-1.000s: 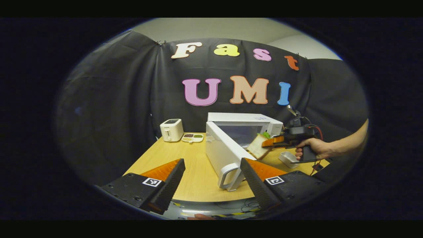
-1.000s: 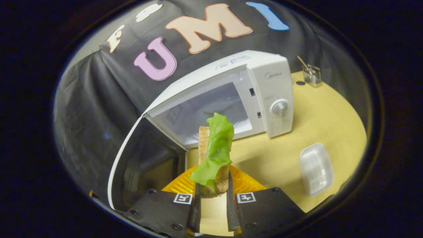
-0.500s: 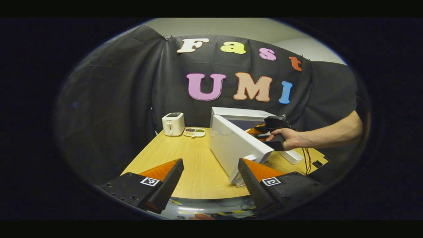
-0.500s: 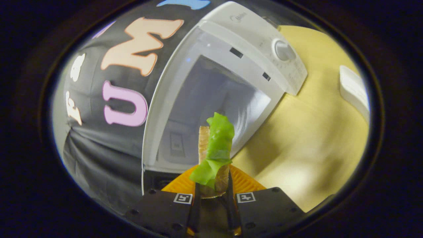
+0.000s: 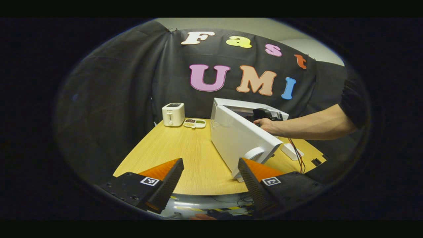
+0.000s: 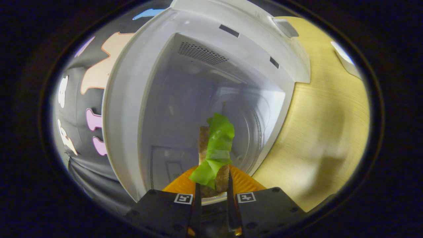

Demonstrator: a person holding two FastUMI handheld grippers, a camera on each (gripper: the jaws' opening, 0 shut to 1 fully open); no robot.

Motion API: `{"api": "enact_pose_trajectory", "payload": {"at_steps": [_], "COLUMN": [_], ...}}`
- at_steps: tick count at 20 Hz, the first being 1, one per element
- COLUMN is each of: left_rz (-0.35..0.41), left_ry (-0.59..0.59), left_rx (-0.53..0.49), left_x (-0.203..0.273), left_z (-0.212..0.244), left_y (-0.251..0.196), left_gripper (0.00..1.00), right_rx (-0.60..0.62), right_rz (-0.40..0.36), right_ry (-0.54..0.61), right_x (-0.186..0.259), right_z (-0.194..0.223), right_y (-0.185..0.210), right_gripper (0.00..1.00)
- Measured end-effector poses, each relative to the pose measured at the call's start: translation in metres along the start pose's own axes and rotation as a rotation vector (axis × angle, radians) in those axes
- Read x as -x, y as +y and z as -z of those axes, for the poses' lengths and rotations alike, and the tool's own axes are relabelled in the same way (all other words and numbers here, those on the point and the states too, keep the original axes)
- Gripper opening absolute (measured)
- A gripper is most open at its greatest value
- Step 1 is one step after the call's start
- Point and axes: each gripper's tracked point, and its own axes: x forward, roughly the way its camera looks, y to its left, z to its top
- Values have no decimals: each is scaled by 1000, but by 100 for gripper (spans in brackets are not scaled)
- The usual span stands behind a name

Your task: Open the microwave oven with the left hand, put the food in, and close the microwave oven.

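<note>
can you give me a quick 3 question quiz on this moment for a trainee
1. True or false: the microwave door is shut.
2. What does the right gripper hold: A a toaster, B a sandwich with lettuce, C nothing?
3. Fill in: the left gripper is ____ and holds nothing.

Key
1. False: it stands open, the cavity exposed.
2. B: both fingers press on the sandwich, at the mouth of the cavity.
3. Open: it hangs wide apart over the table edge.
</note>
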Motion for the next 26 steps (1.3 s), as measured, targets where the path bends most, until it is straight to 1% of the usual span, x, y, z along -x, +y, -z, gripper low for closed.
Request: {"api": "enact_pose_trajectory", "payload": {"at_steps": [1, 2, 3, 6, 7, 9, 10, 11, 12, 13, 14, 15, 16, 17, 18, 19, 20, 21, 22, 23, 24, 25, 26], "left_rz": [-3, -6, -8, -21, -24, -25, -26, -25, -24, -23, -20, -20, -17, -11, -3, 5, 12, 16, 19, 21, 23, 26, 30], "left_ry": [3, 7, 14, 49, 53, 64, 73, 77, 81, 84, 86, 85, 77, 73, 71, 70, 70, 68, 64, 58, 55, 53, 53], "left_rx": [4, 8, 13, 12, 11, 16, 19, 20, 21, 18, 9, -6, -17, -23, -26, -29, -31, -35, -39, -42, -44, -48, -50], "left_x": [0, -1, -1, -1, 2, 2, 2, 3, 2, 0, -1, -1, -1, 0, -1, 0, 0, -1, -3, -3, -4, -3, -1], "left_z": [0, 2, 3, 14, 16, 18, 21, 23, 23, 22, 20, 21, 18, 17, 15, 16, 17, 16, 16, 13, 13, 13, 13], "left_y": [2, 5, 6, 11, 13, 13, 13, 14, 13, 13, 13, 12, 11, 10, 7, 5, 4, 3, -1, -3, -5, -7, -8], "left_gripper": [96, 94, 96, 97, 99, 97, 96, 97, 97, 97, 97, 94, 97, 97, 96, 96, 97, 97, 99, 97, 97, 97, 99], "right_rx": [-9, -17, -19, -29, -29, -5, 15, 33, 63, 98, 126, 150, 168, 176, 178, 176, 179, 182, 174, 171, 165, 160, 140], "right_rz": [-3, -3, -3, -6, -7, -6, -3, 9, 37, 60, 59, 78, 97, 104, 110, 115, 125, 141, 159, 159, 192, 204, 242], "right_ry": [-8, -20, -33, -63, -67, -83, -100, -118, -131, -142, -155, -162, -155, -152, -150, -147, -142, -133, -122, -110, -78, -52, -8], "right_x": [-4, -8, -13, -24, -27, -30, -31, -30, -27, -28, -27, -24, -21, -20, -17, -15, -12, -8, -3, -2, 2, 6, 13], "right_z": [-2, -4, -7, -10, -10, -11, -14, -14, -16, -17, -19, -23, -23, -24, -27, -29, -31, -32, -31, -31, -27, -22, -14], "right_y": [2, 3, 3, 5, 5, 3, 3, 1, -4, -10, -11, -16, -21, -22, -23, -22, -23, -24, -26, -23, -28, -28, -30], "right_gripper": [34, 34, 34, 34, 34, 34, 26, 34, 39, 34, 43, 48, 60, 65, 80, 72, 82, 84, 85, 97, 86, 86, 88]}}
